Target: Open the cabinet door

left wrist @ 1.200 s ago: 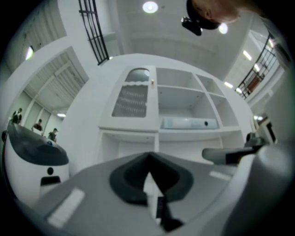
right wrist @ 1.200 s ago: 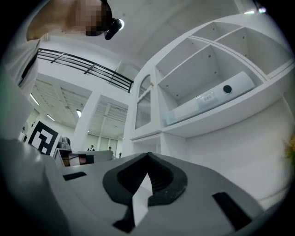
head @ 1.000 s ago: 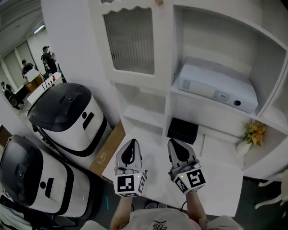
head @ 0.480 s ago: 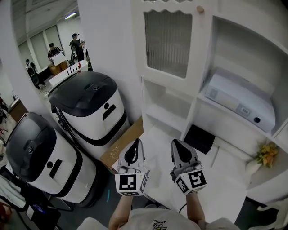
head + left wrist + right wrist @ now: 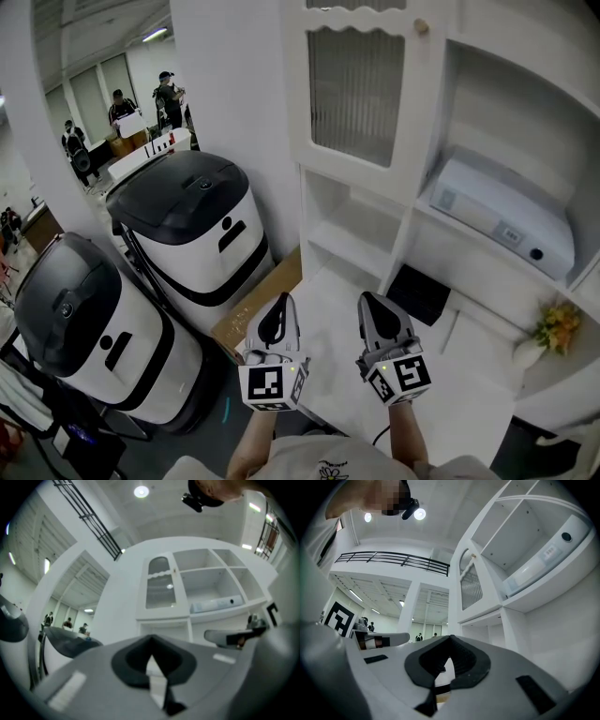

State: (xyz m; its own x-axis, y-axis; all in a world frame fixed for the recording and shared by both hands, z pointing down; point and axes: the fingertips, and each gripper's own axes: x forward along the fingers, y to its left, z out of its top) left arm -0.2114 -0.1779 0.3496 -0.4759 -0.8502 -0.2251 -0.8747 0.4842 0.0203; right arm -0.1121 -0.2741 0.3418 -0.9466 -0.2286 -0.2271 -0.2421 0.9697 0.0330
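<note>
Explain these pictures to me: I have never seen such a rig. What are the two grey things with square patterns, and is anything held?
No robot here: a person holds a two-jaw tool in each hand. The head view looks down from the person's head at the left gripper and right gripper, each carrying a cube with square markers. The other two pictures come from cameras riding on those grippers, looking along their jaws. Both pairs are shut, holding nothing. Ahead stands a white cabinet; its ribbed-glass cabinet door is closed, with a knob at its upper corner. Open shelves beside it hold a white box, a black box and a vase of flowers. Two black-and-white machines stand at the left.
</note>
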